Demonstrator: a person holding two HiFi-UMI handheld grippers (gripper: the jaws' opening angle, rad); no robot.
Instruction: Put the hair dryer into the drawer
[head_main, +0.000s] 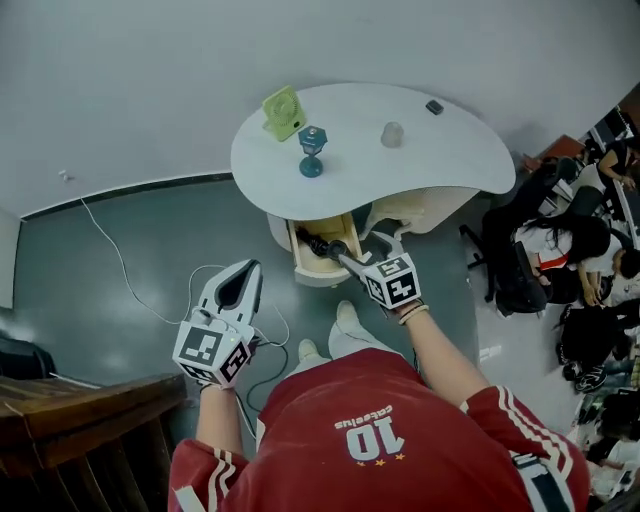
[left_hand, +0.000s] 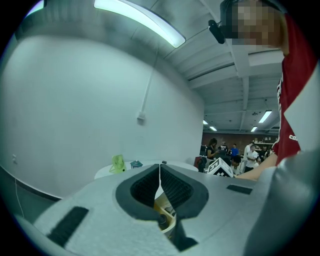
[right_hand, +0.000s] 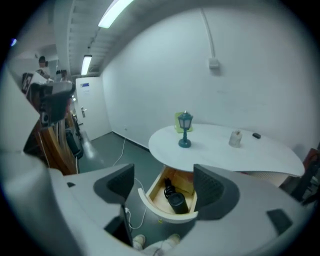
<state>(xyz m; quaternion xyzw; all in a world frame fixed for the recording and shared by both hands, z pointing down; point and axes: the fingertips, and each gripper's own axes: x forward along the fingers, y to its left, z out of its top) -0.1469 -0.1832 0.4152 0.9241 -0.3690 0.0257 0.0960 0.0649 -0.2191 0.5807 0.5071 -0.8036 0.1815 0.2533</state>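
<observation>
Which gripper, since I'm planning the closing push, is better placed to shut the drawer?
Right, probably: the right gripper hangs open facing the drawer holding the hair dryer; the left gripper is shut, off to the side.

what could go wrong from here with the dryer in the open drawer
The black hair dryer lies in the open wooden drawer with its cord bunched behind it; the cord may catch when the drawer is pushed shut.
The white cable loops over the floor by the person's shoes and might snag a foot.
</observation>
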